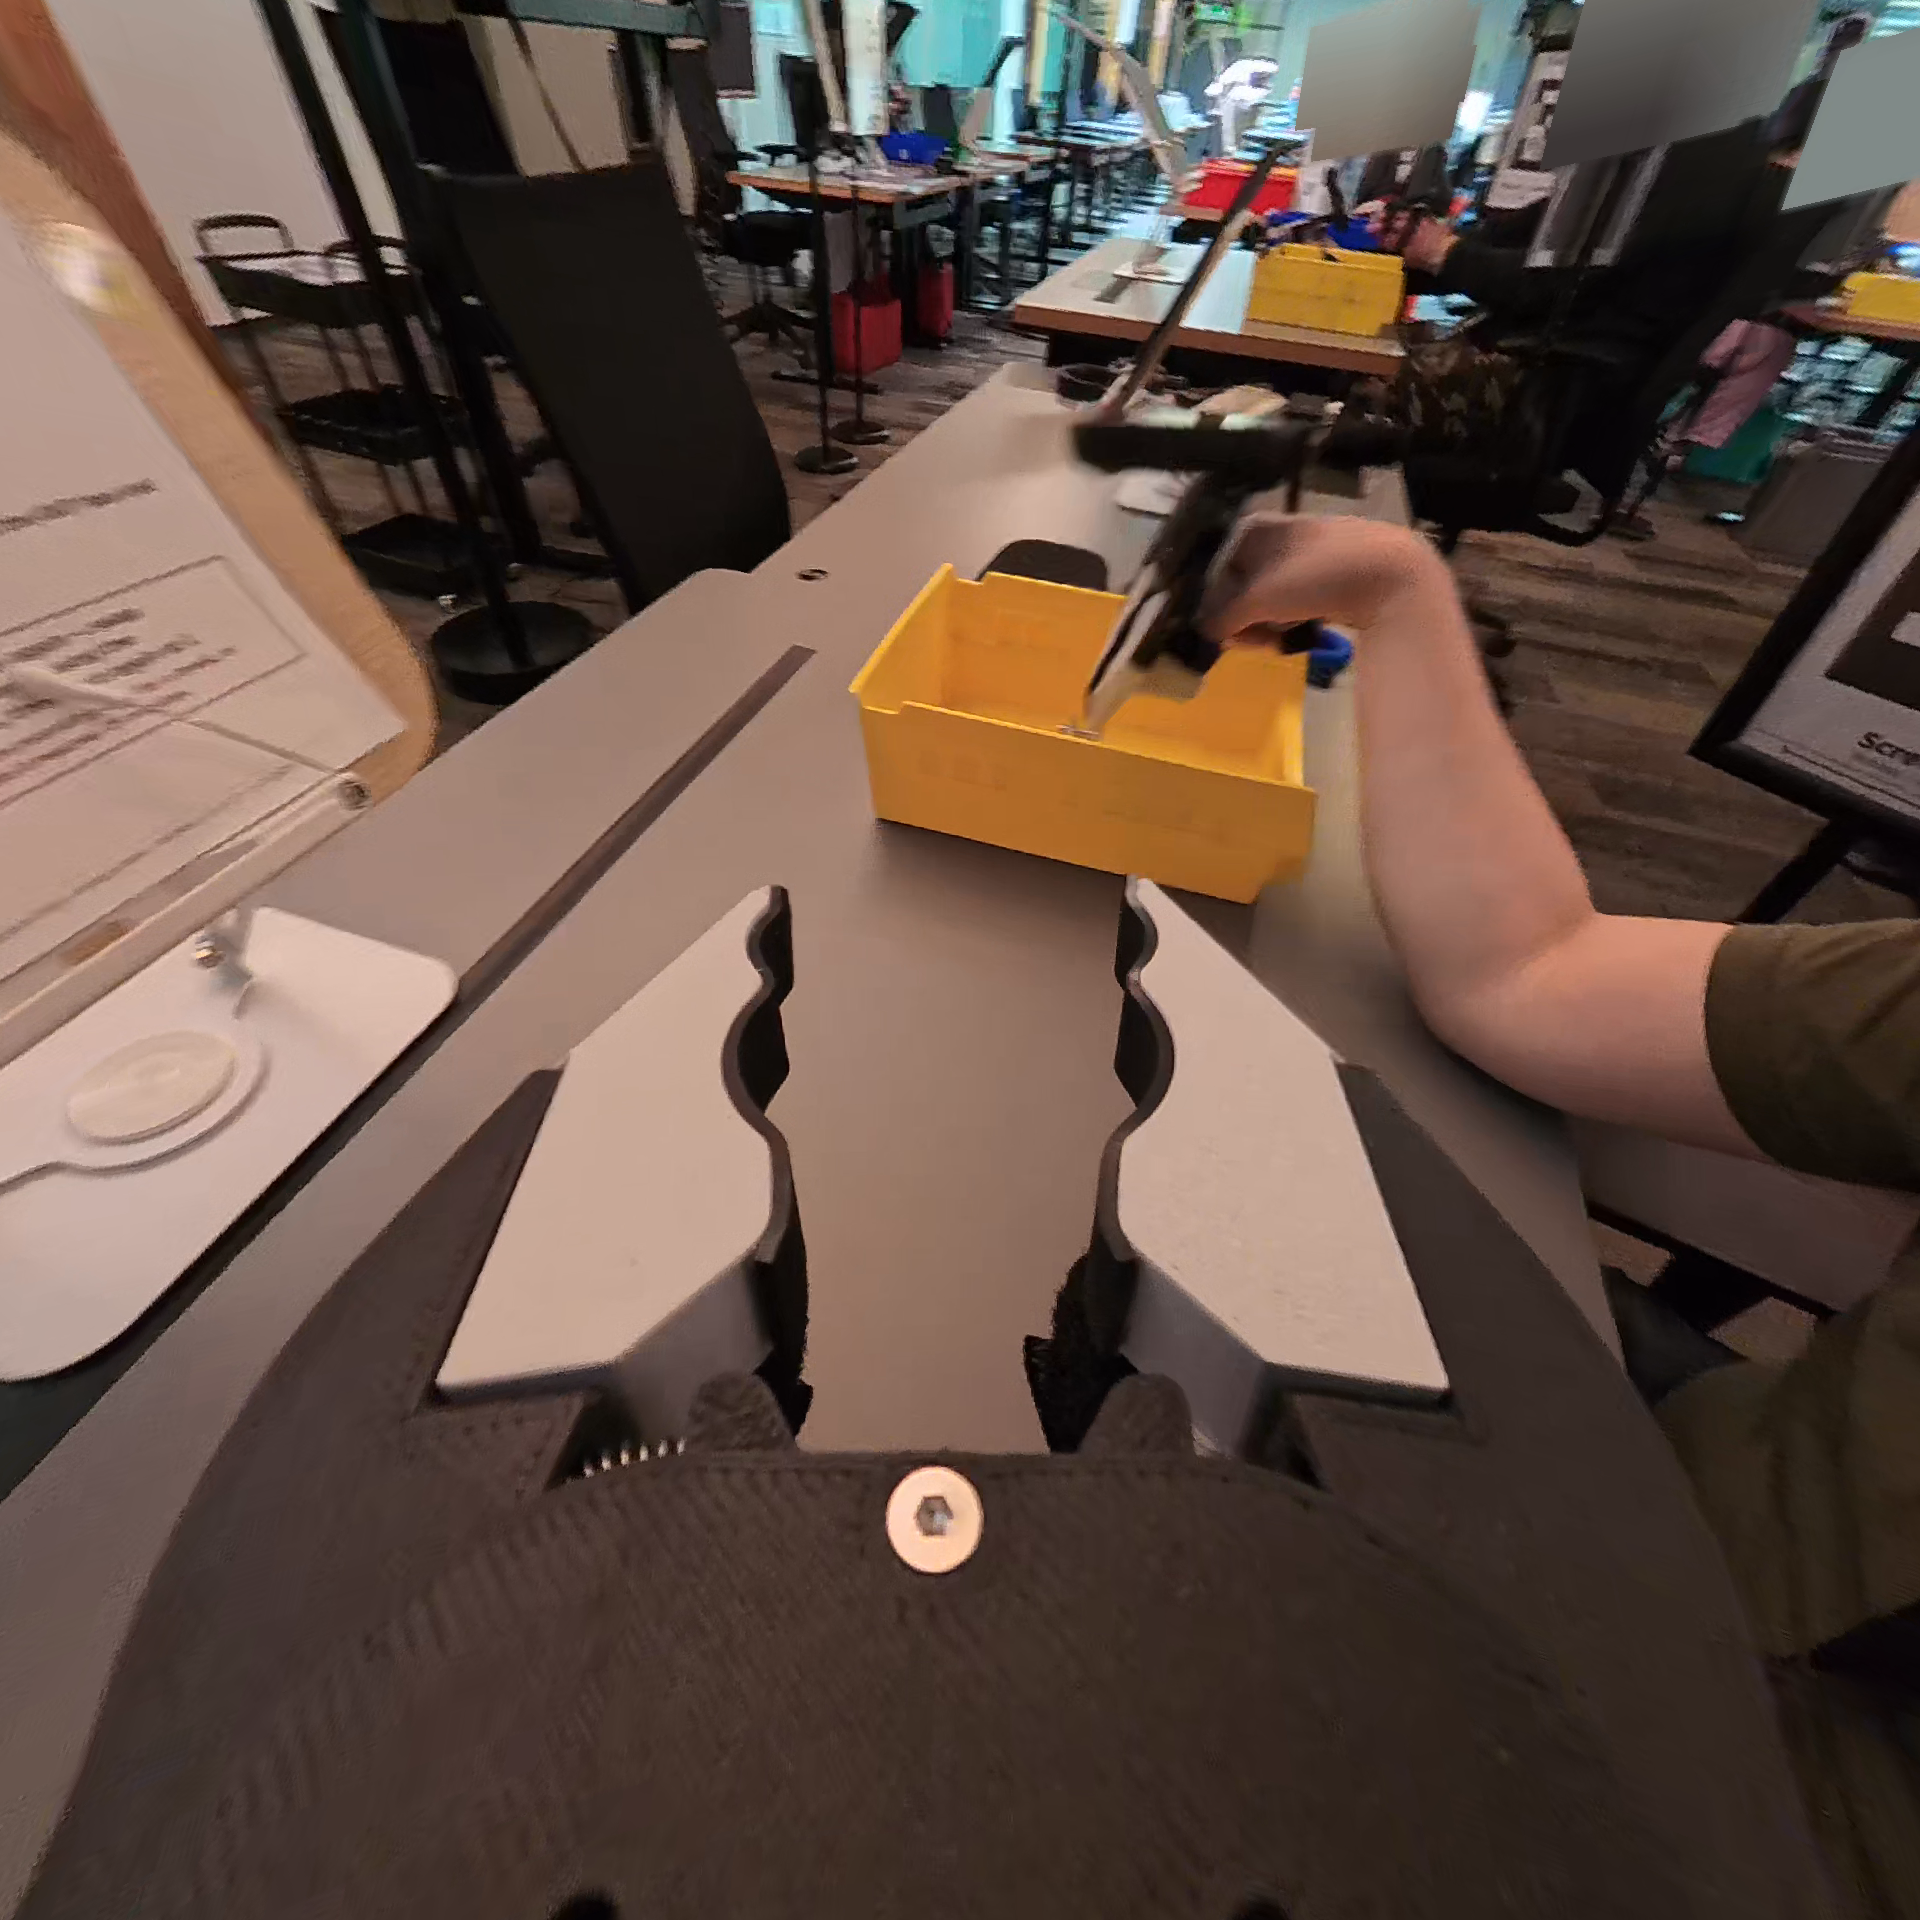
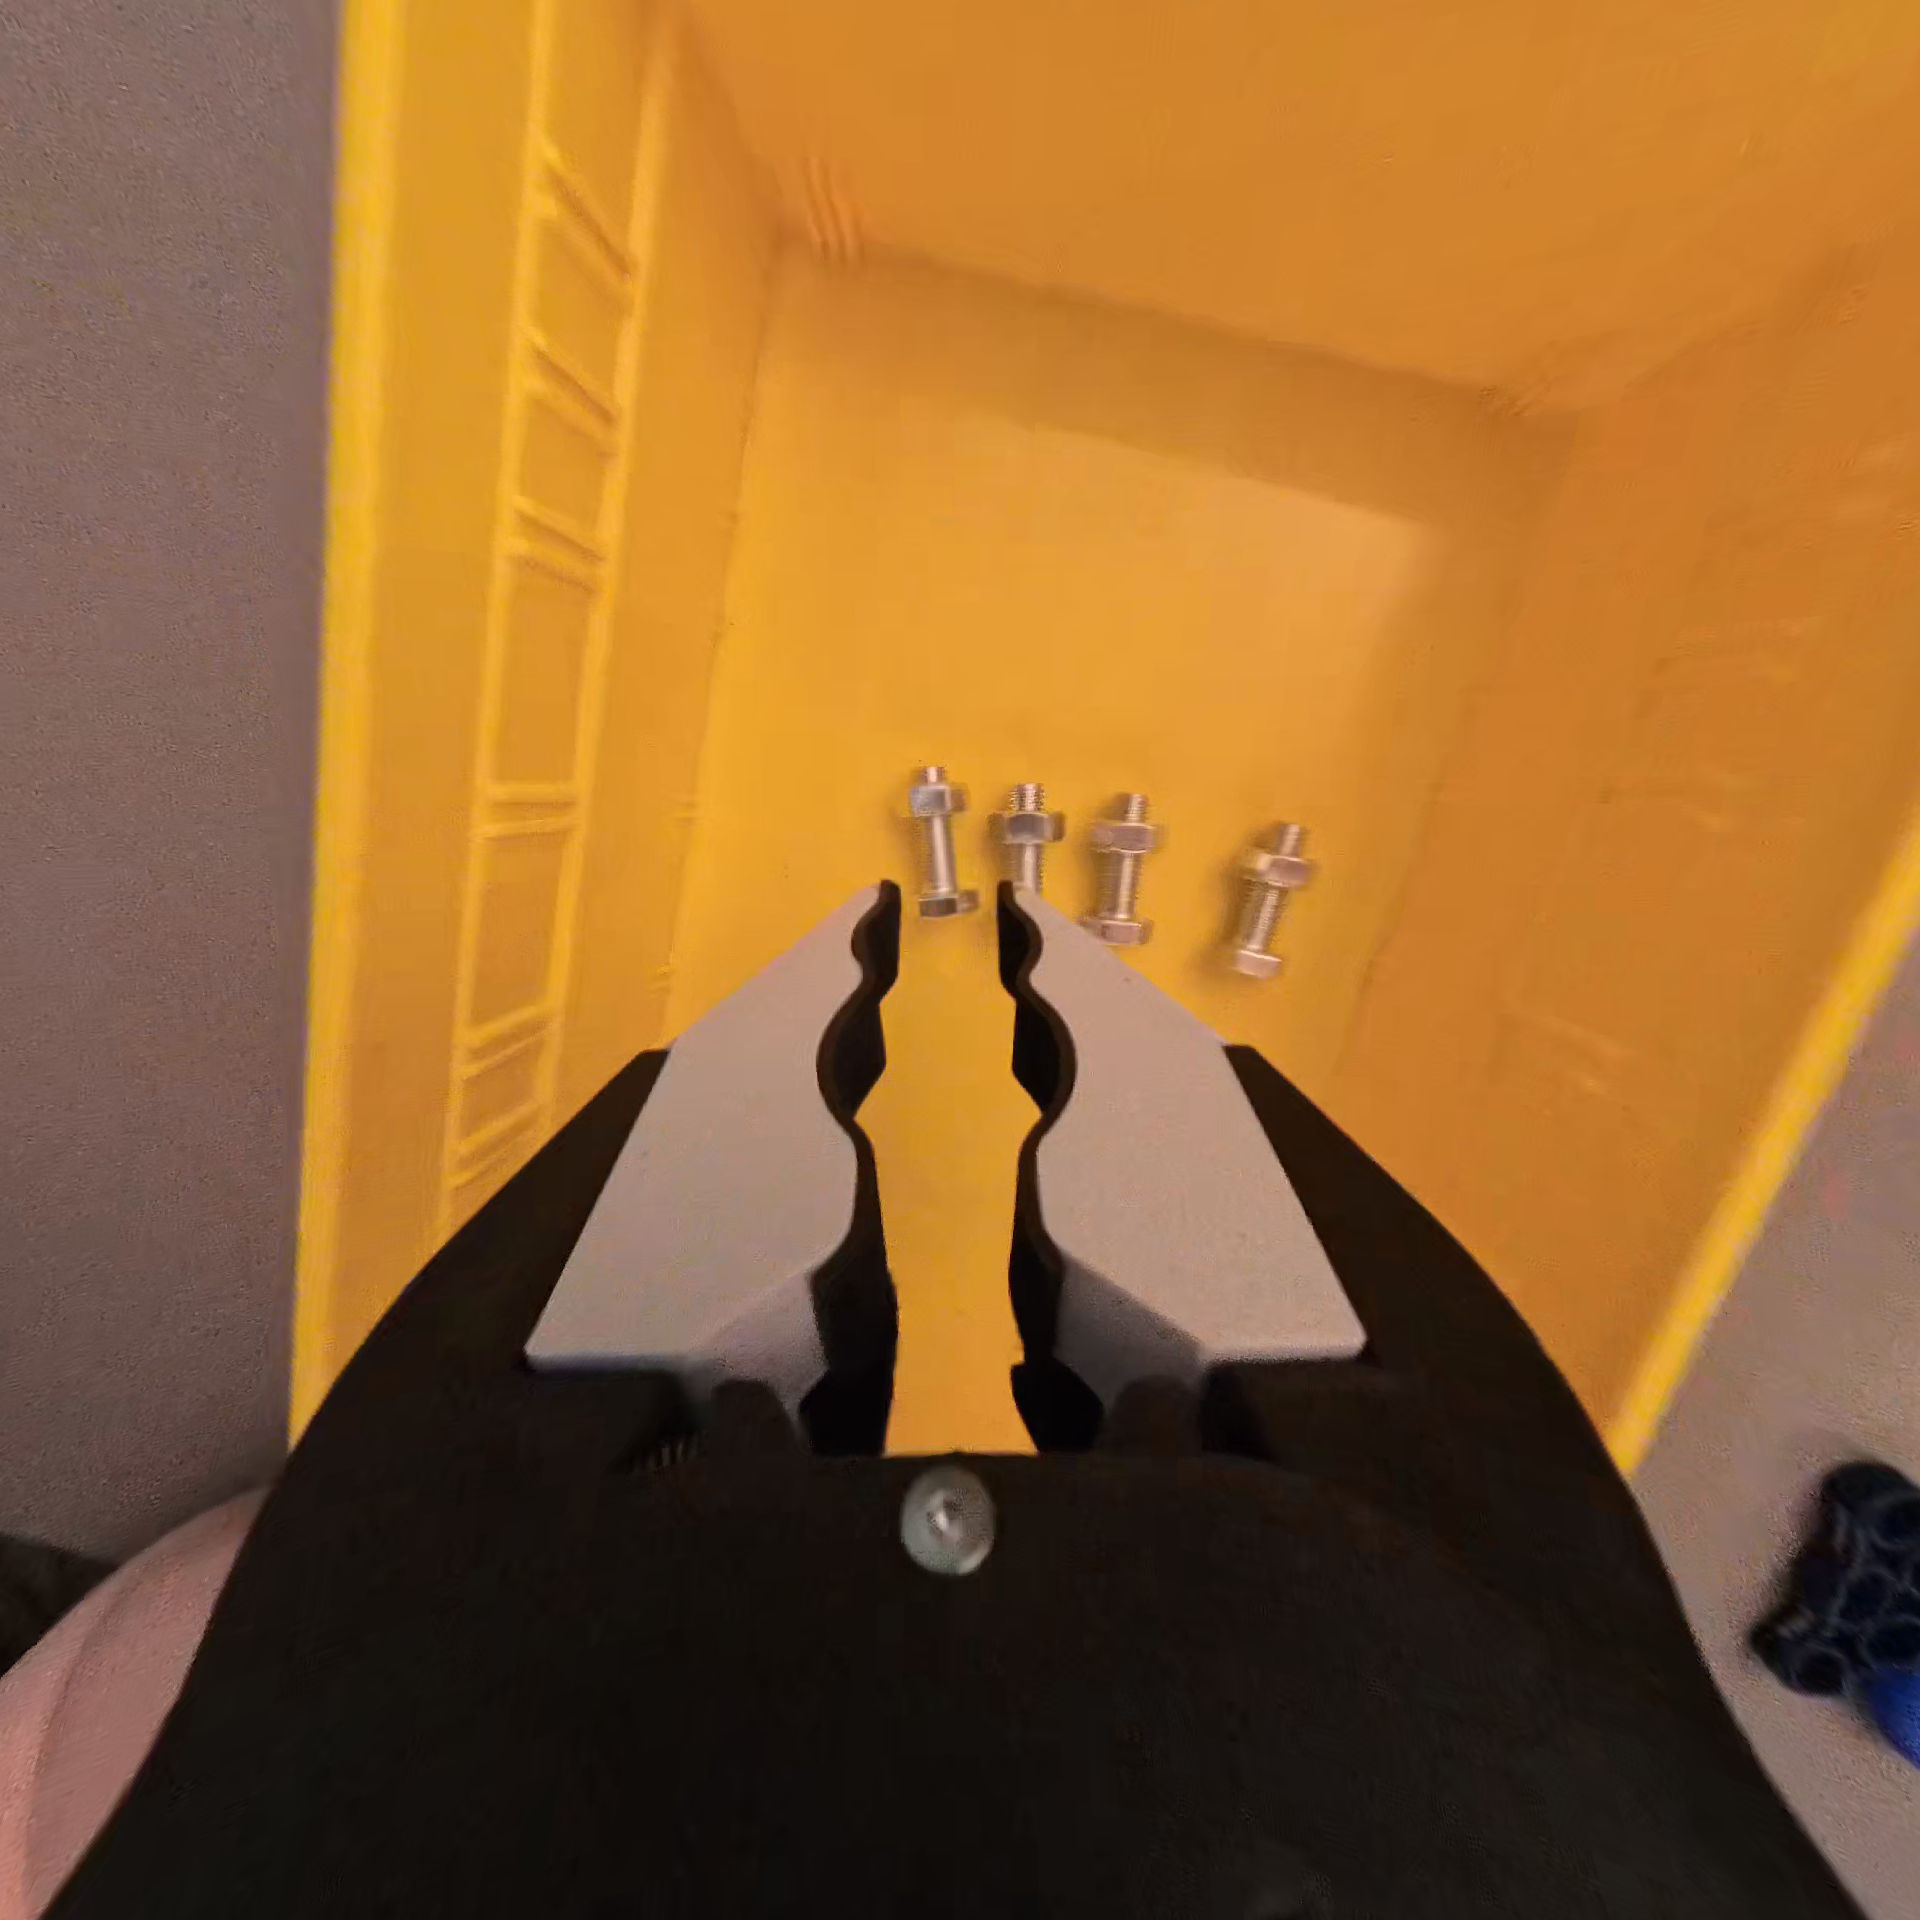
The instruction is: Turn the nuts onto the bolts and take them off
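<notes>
The left claw [image 1: 951,1039] hangs parted and empty above the grey desk [image 1: 644,831], well short of the yellow bin [image 1: 1081,800]. The right claw [image 2: 945,899] is down inside that bin, fingers slightly parted and gripping nothing, its tips just short of the leftmost of four nutted bolts [image 2: 940,842] lying in a row on the floor. I would ease forward to straddle only that bolt's shank, keeping the right finger clear of its neighbour [image 2: 1027,836], then close.

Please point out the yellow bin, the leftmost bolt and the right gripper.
yellow bin [image 1: 1081,800]: left wrist view, front outer wall.
leftmost bolt [image 2: 940,852]: right wrist view, middle of its shank.
right gripper [image 2: 945,896]: right wrist view, gap between its open fingertips.
</notes>
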`<state>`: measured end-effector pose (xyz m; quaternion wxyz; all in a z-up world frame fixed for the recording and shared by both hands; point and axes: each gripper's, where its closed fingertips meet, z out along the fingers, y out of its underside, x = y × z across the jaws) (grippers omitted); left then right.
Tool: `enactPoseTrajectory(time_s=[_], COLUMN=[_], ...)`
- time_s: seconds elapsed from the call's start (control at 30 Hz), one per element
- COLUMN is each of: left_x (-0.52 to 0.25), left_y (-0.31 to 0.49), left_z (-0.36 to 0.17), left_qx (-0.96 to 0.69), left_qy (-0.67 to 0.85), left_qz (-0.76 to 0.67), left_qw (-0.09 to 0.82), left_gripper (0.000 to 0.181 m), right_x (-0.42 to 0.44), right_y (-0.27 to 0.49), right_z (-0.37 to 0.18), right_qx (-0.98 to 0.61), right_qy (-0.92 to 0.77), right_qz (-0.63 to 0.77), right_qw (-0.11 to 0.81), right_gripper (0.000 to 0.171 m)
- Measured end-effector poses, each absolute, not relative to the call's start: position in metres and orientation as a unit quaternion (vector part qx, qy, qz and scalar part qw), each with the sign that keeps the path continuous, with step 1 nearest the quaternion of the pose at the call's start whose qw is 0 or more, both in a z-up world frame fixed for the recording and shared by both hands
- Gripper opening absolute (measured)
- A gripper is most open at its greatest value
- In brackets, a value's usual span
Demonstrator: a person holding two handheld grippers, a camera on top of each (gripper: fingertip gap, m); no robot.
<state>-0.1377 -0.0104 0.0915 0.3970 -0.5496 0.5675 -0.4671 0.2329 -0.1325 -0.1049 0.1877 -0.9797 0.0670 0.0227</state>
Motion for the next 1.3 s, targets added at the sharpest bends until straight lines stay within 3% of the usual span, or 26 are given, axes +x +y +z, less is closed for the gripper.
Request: enactPoseTrajectory(time_s=[0.13,0.23,0.33,0.63,0.73,0.87,1.0,1.17,1.3], left_x=[-0.180,-0.250,-0.346,-0.480,-0.496,-0.532,-0.553,-0.554,-0.525], left_y=[0.035,0.088,0.131,0.148,0.149,0.150,0.151,0.143,0.129], left_z=[0.104,0.101,0.077,0.052,0.032,-0.003,-0.039,-0.089,-0.109], left_qx=[-0.611,-0.700,-0.802,-0.865,-0.886,-0.922,-0.949,-0.976,-0.981], left_qy=[0.508,0.417,0.297,0.118,0.102,0.054,0.035,0.048,0.084], left_qz=[-0.381,-0.252,-0.117,-0.030,-0.029,0.003,0.005,-0.025,-0.107], left_qw=[0.472,0.522,0.505,0.486,0.451,0.383,0.314,0.210,0.141], left_gripper=[0.074,0.101,0.123,0.124,0.130,0.133,0.123,0.096,0.037], right_x=[0.295,0.338,0.358,0.328,0.315,0.275,0.240,0.205,0.178], right_y=[-0.153,-0.187,-0.207,-0.200,-0.203,-0.190,-0.172,-0.150,-0.141], right_z=[-0.006,0.014,-0.038,-0.104,-0.117,-0.119,-0.120,-0.121,-0.121], right_qx=[-0.893,-0.833,-0.866,-0.922,-0.933,-0.951,-0.968,-0.980,-0.985], right_qy=[0.155,0.226,0.260,0.273,0.276,0.222,0.186,0.136,0.104], right_qz=[-0.131,-0.184,-0.159,-0.029,0.008,0.070,0.091,0.103,0.120], right_qw=[0.401,0.471,0.397,0.273,0.230,0.203,0.145,0.101,0.072], right_gripper=[0.031,0.043,0.049,0.032,0.006,0.008,0.008,0.006,0.007])
